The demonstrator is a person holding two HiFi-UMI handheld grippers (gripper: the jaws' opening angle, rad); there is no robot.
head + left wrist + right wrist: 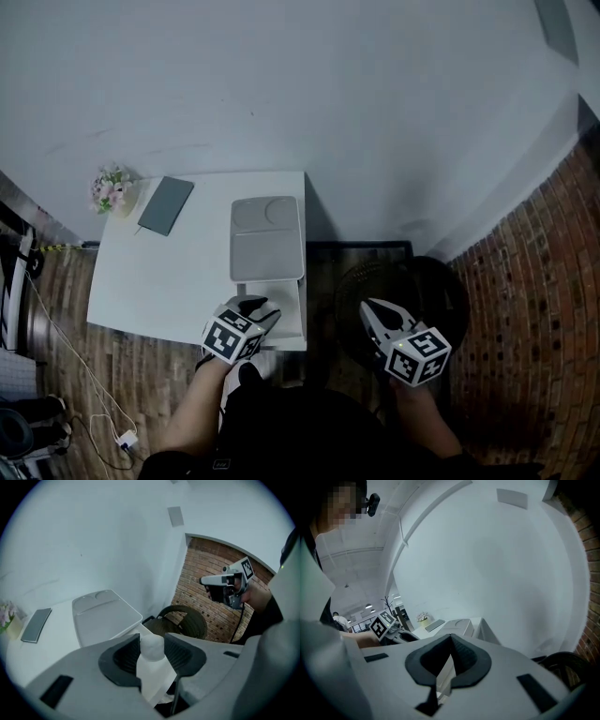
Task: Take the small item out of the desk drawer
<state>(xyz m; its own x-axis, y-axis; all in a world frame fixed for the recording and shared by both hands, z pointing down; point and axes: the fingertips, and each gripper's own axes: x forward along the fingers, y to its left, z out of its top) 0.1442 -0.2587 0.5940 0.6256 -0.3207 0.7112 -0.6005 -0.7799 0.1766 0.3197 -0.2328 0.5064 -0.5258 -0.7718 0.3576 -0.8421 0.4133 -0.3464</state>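
Observation:
A small white rounded item [152, 648] sits between the pads of my left gripper [152, 641], which press on it from both sides. In the head view this gripper [246, 323] hovers over the open white drawer [286, 309] at the desk's front right corner. My right gripper [386, 325] is off to the right, away from the desk, above a dark round chair [412, 286]. In its own view its jaws [451, 641] meet at the tips with nothing between them. From the left gripper view it [227, 585] shows against the brick floor.
On the white desk [159, 281] lie a grey tray [267, 239], a dark grey notebook [166, 204] and a small pot of flowers [111, 187]. A cable and plug [122, 436] trail over the wooden floor at the left. Brick flooring [534, 281] lies at the right.

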